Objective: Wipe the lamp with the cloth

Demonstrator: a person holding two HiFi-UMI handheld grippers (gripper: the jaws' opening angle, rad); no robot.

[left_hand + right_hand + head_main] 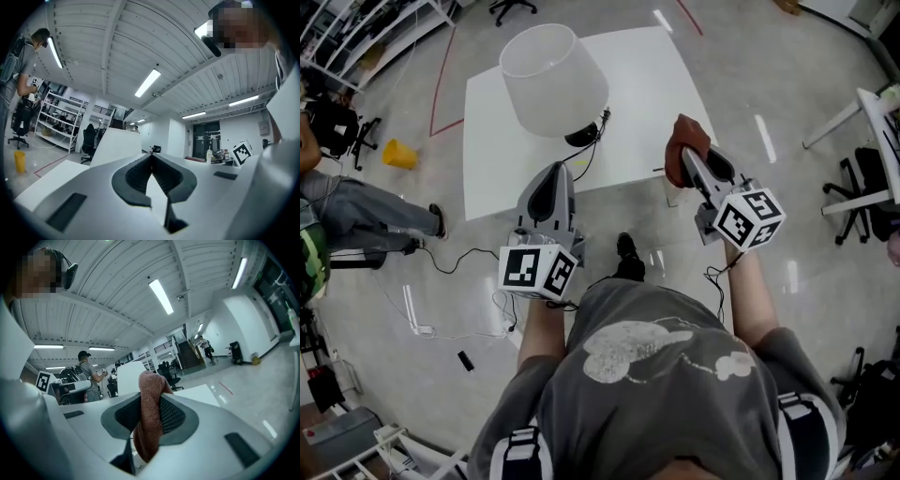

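The lamp, with its white shade (pixel 553 80) on a black base (pixel 581 137), stands near the front left of a white table (pixel 661 89). My left gripper (pixel 555 171) is held at the table's front edge just short of the lamp base, jaws shut and empty (pixel 151 156); the shade (pixel 117 145) shows ahead of it. My right gripper (pixel 685 156) hovers at the table's front right edge, shut on a reddish-brown cloth (pixel 687 139). The cloth (pixel 150 413) sticks up between its jaws, with the shade (pixel 129 376) beyond to the left.
The lamp's black cord (pixel 586 169) trails off the table's front edge to the floor. A yellow cup (pixel 398 154) lies on the floor at left, near a seated person's legs (pixel 366 220). An office chair (pixel 862 202) and a desk stand at right.
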